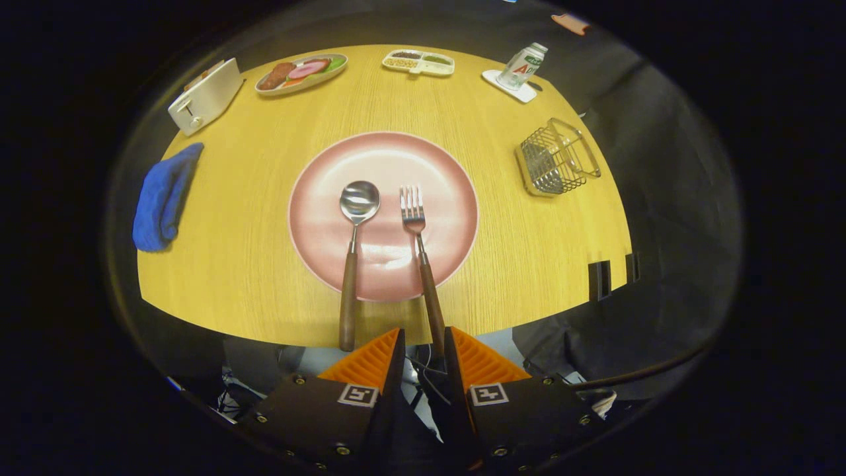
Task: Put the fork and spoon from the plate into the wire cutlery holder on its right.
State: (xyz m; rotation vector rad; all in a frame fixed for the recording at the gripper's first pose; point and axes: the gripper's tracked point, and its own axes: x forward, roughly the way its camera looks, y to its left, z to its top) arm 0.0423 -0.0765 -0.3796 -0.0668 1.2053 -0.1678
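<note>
From the gripper view, the gripper (pixel 423 340) hung just off the near edge of the table (pixel 251 264), its fingers (pixel 370 360) parted by a narrow gap and gripping nothing. The tail of the fork (pixel 422 254) handle ran down toward that gap, its end just at the right finger's tip; whether it touched could not be told.

Ahead of the fingers sat the plate (pixel 383 165), pink and round, in the middle of the table. On it lay the spoon (pixel 353 244) to the left and the fork to the right, side by side, heads up on the plate and wooden handles reaching back over the rim toward the fingers.

Right of the plate and well apart from it stood the wire holder (pixel 557 158).

Farther off, along the far edge: a toaster (pixel 205 96), a dish of food (pixel 301 73), a divided tray (pixel 418 62), and a bottle (pixel 522 66) on a coaster (pixel 507 87). A blue cloth (pixel 164 197) lay at the left edge.
</note>
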